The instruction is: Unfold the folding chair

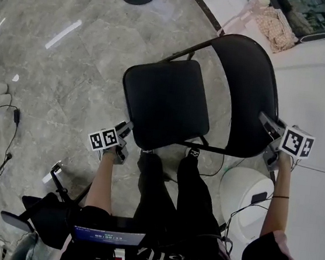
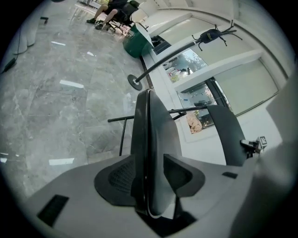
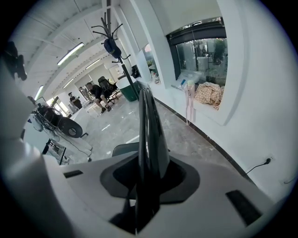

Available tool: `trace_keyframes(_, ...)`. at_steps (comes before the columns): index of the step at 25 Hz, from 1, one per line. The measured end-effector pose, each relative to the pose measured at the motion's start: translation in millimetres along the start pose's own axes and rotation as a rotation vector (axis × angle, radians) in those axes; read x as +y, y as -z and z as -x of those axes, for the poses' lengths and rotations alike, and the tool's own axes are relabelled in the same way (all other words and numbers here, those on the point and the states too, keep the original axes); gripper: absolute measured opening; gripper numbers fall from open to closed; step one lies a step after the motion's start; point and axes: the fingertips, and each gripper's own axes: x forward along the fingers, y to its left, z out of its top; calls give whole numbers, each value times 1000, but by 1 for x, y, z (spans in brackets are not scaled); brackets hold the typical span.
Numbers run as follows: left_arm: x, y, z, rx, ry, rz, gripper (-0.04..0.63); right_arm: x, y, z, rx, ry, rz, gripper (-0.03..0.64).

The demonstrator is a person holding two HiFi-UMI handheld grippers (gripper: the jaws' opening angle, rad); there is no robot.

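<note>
Head view: left tool [image 1: 124, 135] grips seat [image 1: 166, 100], right tool [image 1: 271, 143] backrest [image 1: 247, 90].

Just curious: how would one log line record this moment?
chair: opened out | left gripper: shut on seat edge | right gripper: around backrest edge, grip unclear

Folding chair [image 1: 176, 113]: seat [image 1: 158, 90] and back [image 1: 245, 98] in smooth black covering with a faint sheen; frame [image 1: 180, 56] of thin black-painted metal tube. Floor [image 1: 58, 66] around the chair: polished grey veined stone, glossy, mirroring the lights.
</note>
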Motion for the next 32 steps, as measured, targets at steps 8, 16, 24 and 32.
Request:
trace_keyframes(8,-26,3,-20,35,-15,-135,171,-29,12,-20,-18,-28,-63,112)
trace_keyframes(16,-65,1,-40,4,24,-138,171,-32,9,-20,-44,-31,-29,112)
trace_keyframes(24,-109,-4,-26,37,37,-302,170,-30,11,-12,-89,2,-86,136)
trace_keyframes(32,-138,-10,6,37,70,-342,171,-32,-12,63,-207,174,1,189)
